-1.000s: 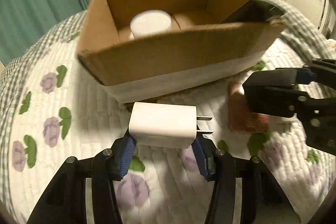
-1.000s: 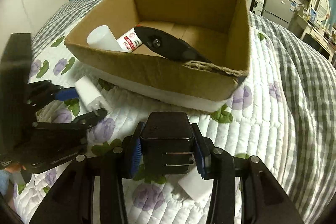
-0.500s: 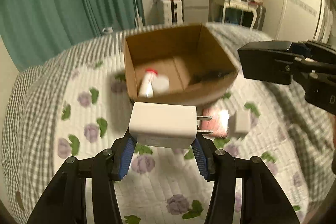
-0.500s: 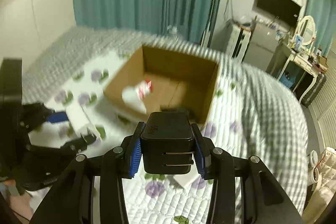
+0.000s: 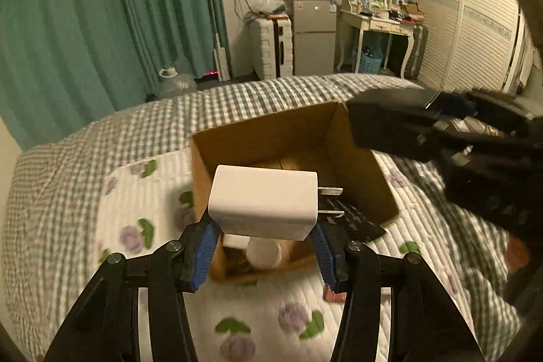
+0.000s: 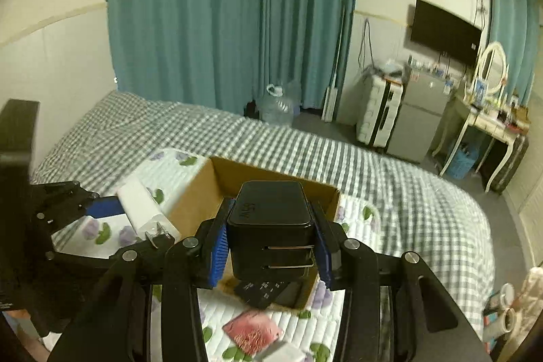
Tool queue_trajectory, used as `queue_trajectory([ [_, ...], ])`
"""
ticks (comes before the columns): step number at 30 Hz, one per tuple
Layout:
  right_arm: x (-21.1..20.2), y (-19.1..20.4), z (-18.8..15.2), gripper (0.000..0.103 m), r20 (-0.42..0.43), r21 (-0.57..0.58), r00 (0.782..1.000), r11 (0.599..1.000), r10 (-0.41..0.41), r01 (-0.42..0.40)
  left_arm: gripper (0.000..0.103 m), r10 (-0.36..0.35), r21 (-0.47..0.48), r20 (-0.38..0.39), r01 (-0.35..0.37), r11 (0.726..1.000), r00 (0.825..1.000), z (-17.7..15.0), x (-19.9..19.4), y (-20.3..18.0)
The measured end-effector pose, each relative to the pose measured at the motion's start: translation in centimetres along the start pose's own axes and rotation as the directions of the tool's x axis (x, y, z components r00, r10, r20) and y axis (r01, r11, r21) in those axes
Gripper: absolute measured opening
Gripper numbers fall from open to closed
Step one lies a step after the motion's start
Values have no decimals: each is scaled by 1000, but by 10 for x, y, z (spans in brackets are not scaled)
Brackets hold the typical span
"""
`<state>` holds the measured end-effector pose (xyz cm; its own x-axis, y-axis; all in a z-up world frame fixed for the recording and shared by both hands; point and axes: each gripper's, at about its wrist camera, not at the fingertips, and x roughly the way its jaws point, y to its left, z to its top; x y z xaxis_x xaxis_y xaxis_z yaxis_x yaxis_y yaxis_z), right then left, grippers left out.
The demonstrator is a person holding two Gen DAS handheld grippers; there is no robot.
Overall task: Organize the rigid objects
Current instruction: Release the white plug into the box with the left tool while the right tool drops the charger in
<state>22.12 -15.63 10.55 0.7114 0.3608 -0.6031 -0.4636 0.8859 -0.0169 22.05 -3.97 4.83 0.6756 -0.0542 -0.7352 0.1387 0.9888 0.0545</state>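
Two chargers aloft over cardboard box (image 5: 353,165): white charger (image 5: 263,206) clamped in left gripper (image 5: 264,246), black charger (image 6: 271,229) clamped in right gripper (image 6: 269,255); remote (image 5: 353,219) already boxed, red packet (image 6: 253,329) left on quilt (image 5: 142,192).

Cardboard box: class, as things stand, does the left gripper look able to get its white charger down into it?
Probably yes. The cardboard box is open-topped, and the left gripper, shut on the white charger, hangs above it with nothing between. The right gripper is alongside.

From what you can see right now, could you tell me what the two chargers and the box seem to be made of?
White charger: smooth, slightly glossy plastic, by its even sheen; bare metal prongs. Black charger: likely plastic too, satin black with soft highlights. Box: matte brown corrugated cardboard, by its thin folded walls.
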Motion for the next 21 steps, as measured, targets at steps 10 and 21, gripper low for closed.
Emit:
queue_trajectory([
  [10,118,-40,-37,41,-103,82,994,996,30,-21,52,-14,-14,-66,13,1000,998,0,97,6],
  [21,93,-53,-27,60,-33,98,999,995,39,-36,72,70,-46,11,-69,997,998,-3,56,4],
])
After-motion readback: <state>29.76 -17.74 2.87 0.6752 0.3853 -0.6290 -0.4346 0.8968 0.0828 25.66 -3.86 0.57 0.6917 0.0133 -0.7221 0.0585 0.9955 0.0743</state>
